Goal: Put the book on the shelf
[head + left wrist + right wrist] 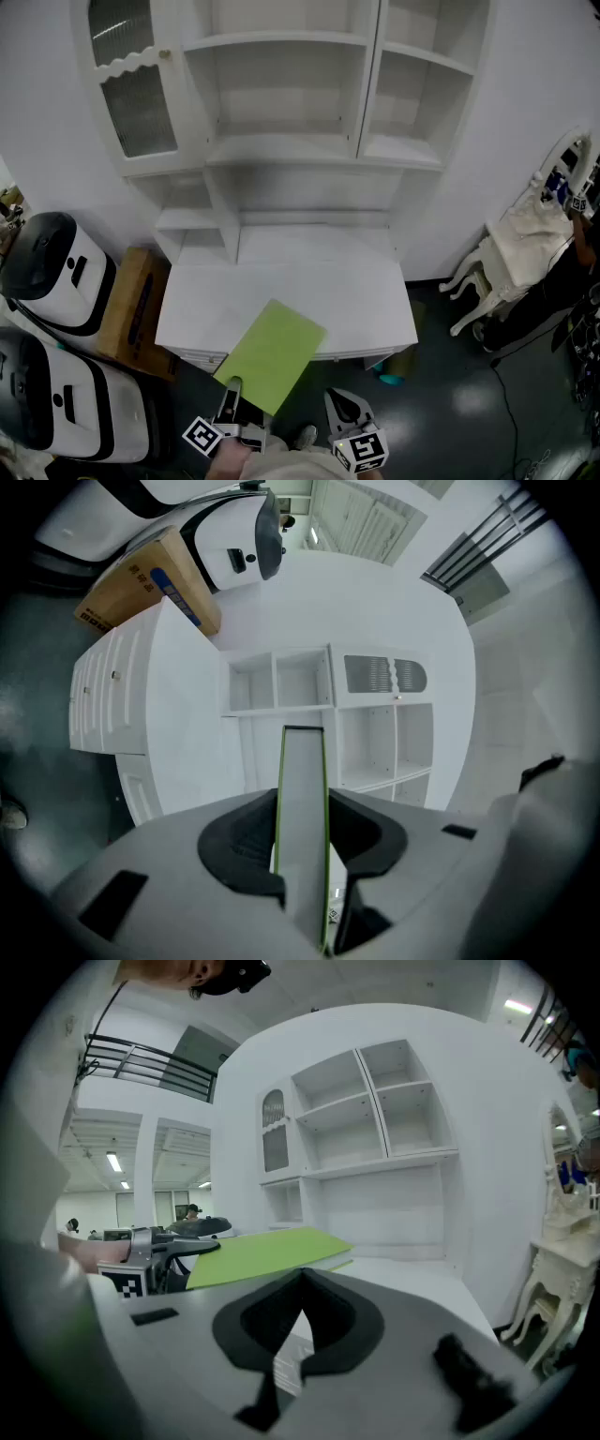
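Note:
A green book (274, 354) hangs tilted over the front edge of the white desk (291, 292), with my left gripper (232, 389) shut on its near corner. In the left gripper view the book's page edge (303, 817) runs straight out between the jaws of the left gripper (302, 885), towards the white shelf unit (375, 726). My right gripper (342, 405) sits just right of the book with its jaws together and nothing in them. From the right gripper (298, 1335) the book's green cover (258, 1252) shows to the left. The open shelves (281, 150) stand behind the desk.
Two white rounded machines (52, 272) (66, 398) and a cardboard box (131, 309) stand left of the desk. A white chair (511, 253) stands at the right. The cabinet's glass door (131, 84) hangs open at the upper left. A small teal object (389, 379) lies on the dark floor.

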A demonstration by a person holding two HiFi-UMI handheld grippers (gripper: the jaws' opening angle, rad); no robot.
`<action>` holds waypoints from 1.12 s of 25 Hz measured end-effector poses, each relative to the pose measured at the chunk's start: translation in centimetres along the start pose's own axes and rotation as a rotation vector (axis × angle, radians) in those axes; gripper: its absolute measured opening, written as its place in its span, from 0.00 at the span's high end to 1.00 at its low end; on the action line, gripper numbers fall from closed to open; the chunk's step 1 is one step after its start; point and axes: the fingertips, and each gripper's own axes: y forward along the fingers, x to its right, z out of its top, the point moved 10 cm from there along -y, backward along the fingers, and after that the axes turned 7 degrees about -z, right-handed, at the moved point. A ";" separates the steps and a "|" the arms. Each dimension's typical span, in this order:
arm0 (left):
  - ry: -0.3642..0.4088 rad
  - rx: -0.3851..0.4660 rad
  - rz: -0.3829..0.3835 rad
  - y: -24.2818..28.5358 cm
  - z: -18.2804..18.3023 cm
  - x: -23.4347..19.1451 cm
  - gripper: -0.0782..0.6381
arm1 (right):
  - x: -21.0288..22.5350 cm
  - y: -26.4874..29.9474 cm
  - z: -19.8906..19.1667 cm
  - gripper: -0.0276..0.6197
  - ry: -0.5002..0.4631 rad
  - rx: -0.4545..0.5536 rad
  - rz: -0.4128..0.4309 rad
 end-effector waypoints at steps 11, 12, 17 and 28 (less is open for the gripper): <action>-0.034 -0.021 0.021 -0.3 -0.5 0.5 0.69 | -1.1 -0.2 0.4 0.94 0.026 0.000 0.014; -0.035 -0.020 0.020 -0.3 -0.5 0.5 0.69 | -1.1 -0.2 0.3 0.94 0.034 -0.003 0.012; -0.057 -0.015 0.023 -0.2 -1.3 0.6 0.69 | -0.4 -0.5 -0.5 0.94 0.039 -0.048 -0.036; -0.067 0.005 0.054 -0.9 -1.4 0.7 0.69 | 0.9 -0.6 -2.1 0.94 0.087 -0.092 -0.065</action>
